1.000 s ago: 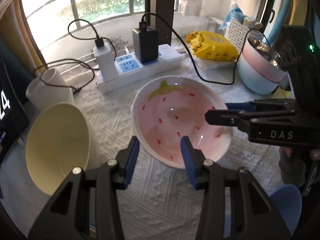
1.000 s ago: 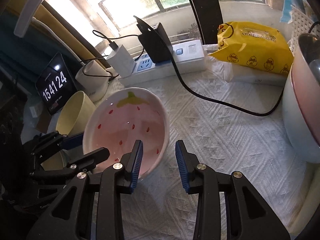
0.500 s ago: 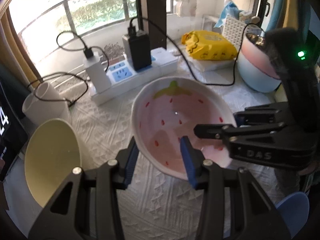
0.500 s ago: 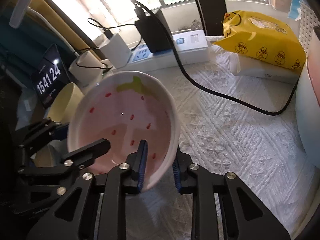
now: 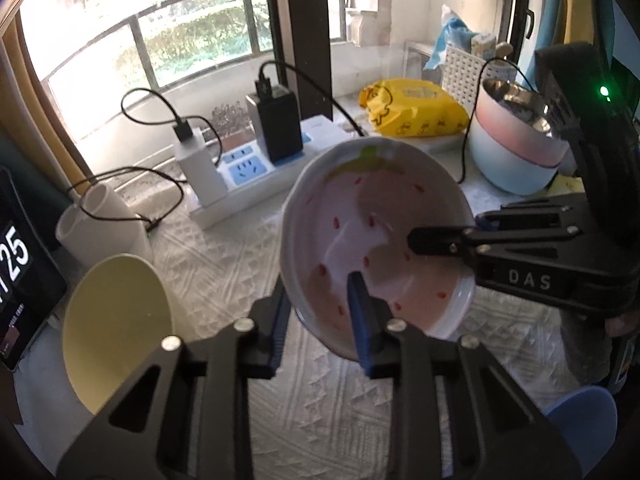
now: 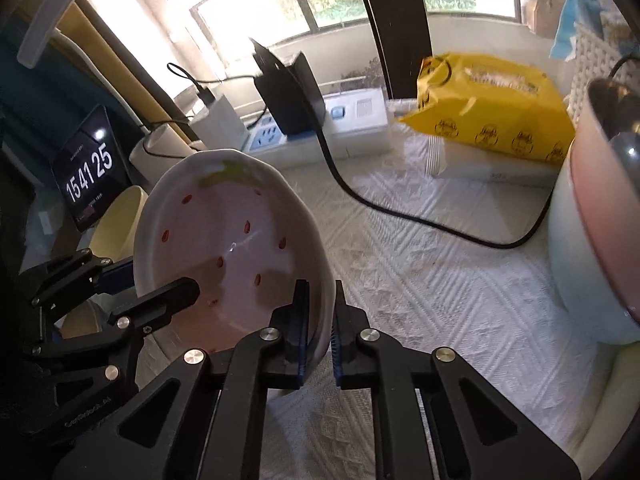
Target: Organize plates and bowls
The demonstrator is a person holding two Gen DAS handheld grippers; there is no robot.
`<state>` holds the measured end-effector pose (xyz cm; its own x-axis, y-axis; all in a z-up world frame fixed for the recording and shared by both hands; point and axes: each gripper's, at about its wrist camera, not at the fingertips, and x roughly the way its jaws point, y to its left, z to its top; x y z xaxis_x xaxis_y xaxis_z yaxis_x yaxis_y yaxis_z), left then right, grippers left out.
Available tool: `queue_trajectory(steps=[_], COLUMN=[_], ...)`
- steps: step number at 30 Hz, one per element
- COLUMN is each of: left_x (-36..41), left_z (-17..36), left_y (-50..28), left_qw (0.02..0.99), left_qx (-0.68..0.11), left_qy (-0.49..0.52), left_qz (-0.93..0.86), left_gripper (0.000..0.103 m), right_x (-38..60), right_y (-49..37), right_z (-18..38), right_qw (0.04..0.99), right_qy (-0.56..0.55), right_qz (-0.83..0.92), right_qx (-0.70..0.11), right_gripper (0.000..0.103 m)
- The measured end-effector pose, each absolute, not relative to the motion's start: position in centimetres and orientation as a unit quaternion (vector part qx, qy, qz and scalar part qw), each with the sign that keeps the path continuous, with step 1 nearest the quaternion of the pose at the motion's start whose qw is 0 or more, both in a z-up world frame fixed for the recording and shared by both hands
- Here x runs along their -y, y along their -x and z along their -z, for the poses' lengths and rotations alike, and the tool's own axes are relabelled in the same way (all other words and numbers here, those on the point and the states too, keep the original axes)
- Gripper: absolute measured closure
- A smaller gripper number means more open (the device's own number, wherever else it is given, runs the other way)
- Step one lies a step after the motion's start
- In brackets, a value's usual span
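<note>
A white bowl painted as a pink strawberry (image 5: 372, 240) (image 6: 232, 240) hangs tilted above the white cloth, held between both grippers. My right gripper (image 6: 318, 292) is shut on its near right rim, one pad inside and one outside. My left gripper (image 5: 316, 296) has the near left rim between its jaws, which are closing, and the pads look pressed on the wall. Each gripper shows in the other's view, the right gripper (image 5: 444, 228) at the bowl's right and the left gripper (image 6: 148, 280) at its left. A pale yellow bowl (image 5: 116, 340) (image 6: 116, 220) rests at the left.
A pink and blue pot with a steel lining (image 5: 516, 152) stands at the right. At the back are a power strip (image 5: 248, 184) with chargers, a yellow packet (image 5: 416, 112) and a black cable (image 6: 400, 216) across the cloth. A clock screen (image 6: 88, 176) stands far left, a blue dish (image 5: 580, 420) lower right.
Both grippers have closed on the strawberry bowl's rim, the right one first. The bowl has risen off the cloth and tilted toward the cameras.
</note>
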<state>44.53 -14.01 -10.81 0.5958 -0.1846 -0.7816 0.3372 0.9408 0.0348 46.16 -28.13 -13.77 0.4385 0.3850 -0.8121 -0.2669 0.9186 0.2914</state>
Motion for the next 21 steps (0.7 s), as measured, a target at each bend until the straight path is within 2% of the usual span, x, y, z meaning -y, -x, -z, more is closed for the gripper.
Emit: queue_trajectory(steps=[21], left_x=[13.5], left_z=[6.2], left_y=[-41.0], left_qw=[0.915], left_qx=[-0.367], left_qy=[-0.083], left_qz=[0.144], left_gripper=[0.082], right_x=[28.5], right_y=[-43.3], right_z=[8.3], right_qw=[0.881], right_qy=[-0.050], right_qz=[-0.180], right_qx=[-0.434], right_gripper=[0.095])
